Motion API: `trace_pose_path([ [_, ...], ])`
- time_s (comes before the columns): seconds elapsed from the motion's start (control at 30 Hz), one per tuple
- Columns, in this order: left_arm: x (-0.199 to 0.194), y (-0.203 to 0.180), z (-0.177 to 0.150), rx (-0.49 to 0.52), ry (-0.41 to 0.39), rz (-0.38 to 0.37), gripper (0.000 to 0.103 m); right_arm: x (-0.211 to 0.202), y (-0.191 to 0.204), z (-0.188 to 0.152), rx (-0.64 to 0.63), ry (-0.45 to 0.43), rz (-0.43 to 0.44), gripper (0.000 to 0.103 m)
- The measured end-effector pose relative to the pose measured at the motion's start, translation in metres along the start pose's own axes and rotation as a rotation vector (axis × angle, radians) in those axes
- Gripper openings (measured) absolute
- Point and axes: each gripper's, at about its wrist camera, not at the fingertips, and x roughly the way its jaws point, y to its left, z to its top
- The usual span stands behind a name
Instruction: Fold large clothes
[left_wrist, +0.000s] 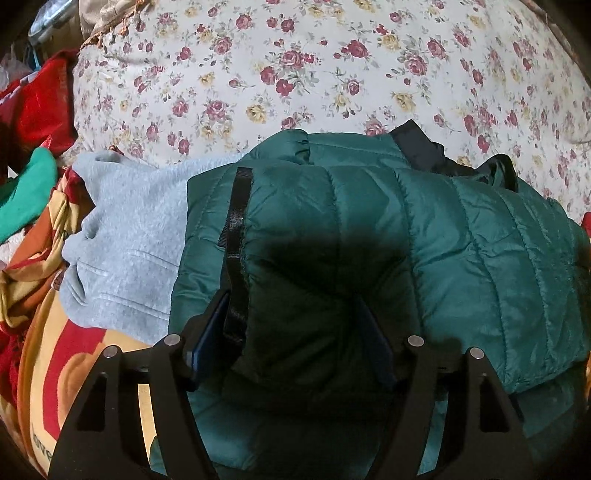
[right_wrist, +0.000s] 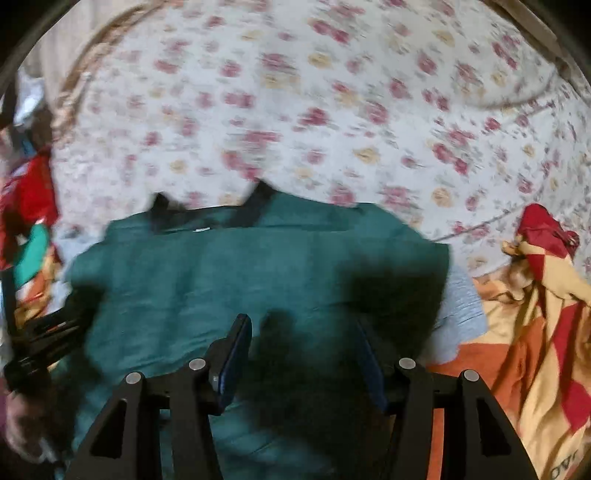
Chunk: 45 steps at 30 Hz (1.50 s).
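A dark green quilted puffer jacket (left_wrist: 424, 236) lies folded over on the bed, on top of a light grey sweatshirt (left_wrist: 133, 229). My left gripper (left_wrist: 291, 325) stands wide open, with a thick fold of the jacket lying between its blue pads; I cannot tell if they press it. In the blurred right wrist view the same jacket (right_wrist: 221, 273) fills the middle. My right gripper (right_wrist: 303, 339) is open just above it, holding nothing. The left gripper (right_wrist: 40, 343) shows at the left edge of that view.
A white sheet with red roses (left_wrist: 314, 66) covers the bed beyond the jacket. A red, orange and cream blanket (right_wrist: 535, 314) lies bunched at the right and also at the left (left_wrist: 40, 332). Red cloth (left_wrist: 40, 107) and a green garment (left_wrist: 26, 192) lie at the far left.
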Motion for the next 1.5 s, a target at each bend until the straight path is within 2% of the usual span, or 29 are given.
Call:
trace_pose_path([
  [0.03,0.000,0.000,0.000,-0.001,-0.001,0.000,0.070,0.000,0.011,-0.005,-0.020,0.001,0.014,0.055],
  [0.13,0.001,0.001,0.000,-0.006,-0.002,-0.003,0.072,0.016,0.037,-0.020,-0.081,0.045,0.043,0.071],
  [0.17,0.001,0.001,0.000,-0.007,-0.003,-0.003,0.075,0.025,0.044,-0.024,-0.104,0.058,0.029,0.072],
  [0.27,0.003,0.004,-0.001,-0.024,0.000,-0.017,0.079,0.048,0.055,-0.029,-0.155,0.071,-0.040,0.073],
  [0.4,0.003,0.004,-0.002,-0.025,-0.007,-0.019,0.079,0.053,0.053,-0.032,-0.155,0.068,-0.044,0.073],
  [0.47,0.003,0.003,-0.002,-0.021,-0.008,-0.014,0.079,0.044,0.050,-0.029,-0.149,0.075,-0.026,0.073],
  [0.53,0.004,0.003,-0.001,-0.023,-0.007,-0.015,0.080,0.025,0.042,-0.026,-0.124,0.047,-0.005,0.073],
  [0.67,0.005,0.003,-0.002,-0.027,-0.011,-0.015,0.080,-0.005,0.020,-0.030,-0.068,-0.020,-0.037,0.073],
  [0.77,0.006,0.002,-0.003,-0.030,-0.009,-0.016,0.082,0.008,0.000,-0.033,-0.032,0.029,-0.090,0.073],
  [0.9,0.009,-0.001,-0.003,-0.029,-0.010,-0.019,0.087,0.039,-0.014,-0.037,0.012,0.074,-0.072,0.073],
  [0.97,0.010,-0.003,-0.003,-0.022,-0.011,-0.009,0.087,0.041,-0.015,-0.035,0.016,0.074,-0.080,0.073],
  [1.07,0.006,-0.001,-0.002,-0.022,-0.007,-0.012,0.087,0.033,-0.012,-0.033,0.008,0.076,-0.092,0.073],
  [1.27,-0.017,0.006,-0.002,-0.004,-0.018,0.001,0.087,-0.008,-0.007,-0.034,0.025,0.008,-0.087,0.074],
  [1.5,-0.046,0.016,-0.007,-0.005,-0.058,0.004,0.087,-0.015,0.002,-0.045,0.046,0.036,-0.067,0.077],
])
